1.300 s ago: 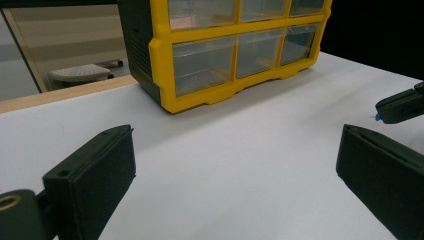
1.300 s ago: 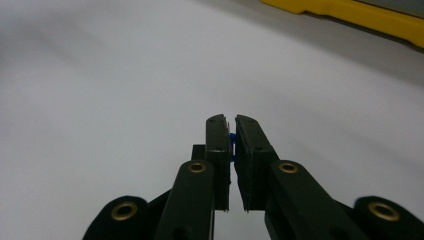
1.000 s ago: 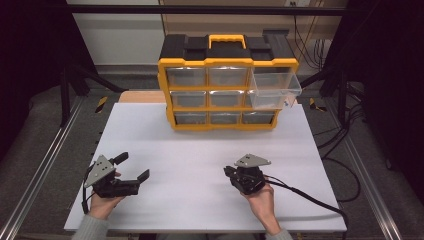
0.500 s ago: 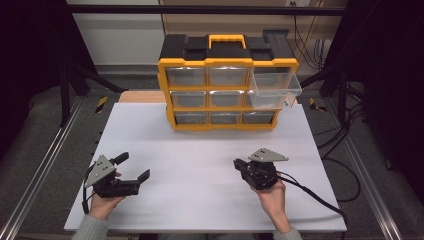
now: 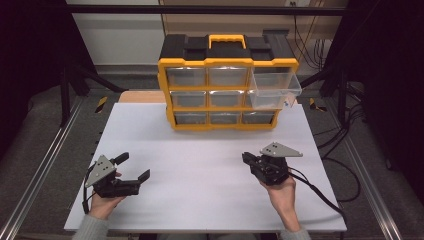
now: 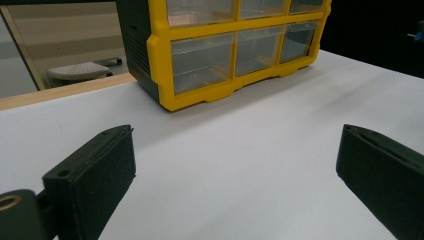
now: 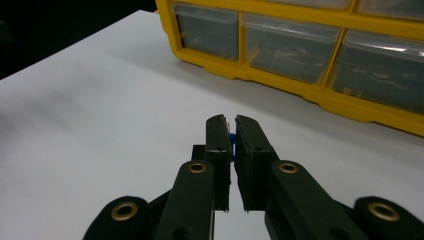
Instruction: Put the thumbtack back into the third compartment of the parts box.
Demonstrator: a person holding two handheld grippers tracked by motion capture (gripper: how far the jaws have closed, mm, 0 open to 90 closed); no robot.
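Observation:
A yellow and black drawer cabinet (image 5: 227, 65) stands at the far middle of the white table (image 5: 200, 150). Its top right clear drawer (image 5: 275, 88) is pulled out. My right gripper (image 5: 248, 159) is held above the table at the near right, jaws pointing toward the cabinet. In the right gripper view its jaws (image 7: 231, 121) are shut on a small blue piece (image 7: 231, 141), mostly hidden between the pads. My left gripper (image 5: 133, 166) rests at the near left, open with nothing between its fingers (image 6: 95, 175); its view shows the cabinet's lower drawers (image 6: 240, 50).
A cable (image 5: 320, 192) trails from the right gripper over the table's right edge. Metal frame rails (image 5: 45, 160) run along both sides of the table. A wooden board (image 5: 142, 96) lies behind the table at the left of the cabinet.
The right hand has lifted and shifted to the right with its jaws still shut. The left hand has stayed where it was.

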